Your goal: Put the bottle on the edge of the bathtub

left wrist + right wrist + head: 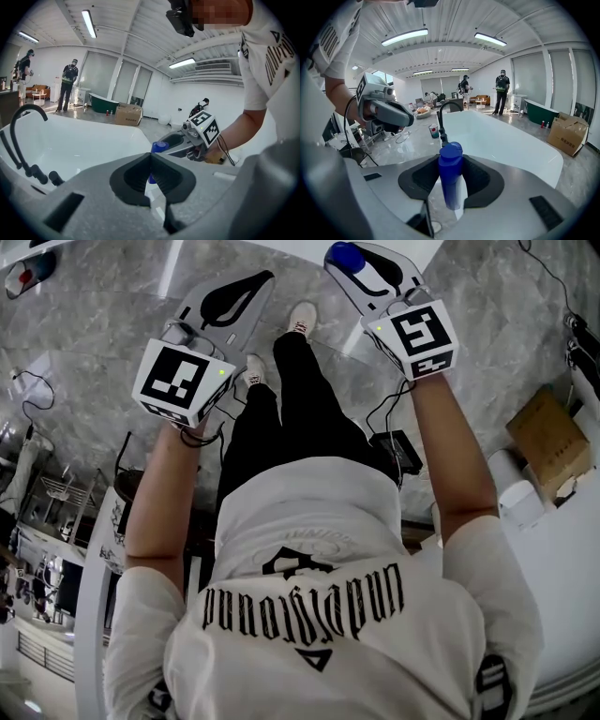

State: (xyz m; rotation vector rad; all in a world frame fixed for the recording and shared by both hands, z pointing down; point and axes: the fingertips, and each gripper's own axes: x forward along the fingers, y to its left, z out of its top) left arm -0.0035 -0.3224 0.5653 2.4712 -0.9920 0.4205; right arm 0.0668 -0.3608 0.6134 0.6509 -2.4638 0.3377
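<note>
Well, the person stands on the grey marble floor (84,343) with a tool in each fist. The right hand-held gripper (451,161) is clamped on a blue bottle (450,187) — a pad presses each side, the cap end is up, and the bottle is roughly upright, carried in the air rather than set on anything. Just beyond it lies the white bathtub (506,136), with a black faucet (442,117) arching over its left rim; the bottle is in the jaws, not on the tub's edge. The left hand-held gripper (150,159) is held level beside the other, its jaws clenched tip to tip with nothing between them. Farther back, a person (502,91) stands near a dark green tub (541,112), and a cardboard box (569,133) sits on the floor to the right.
</note>
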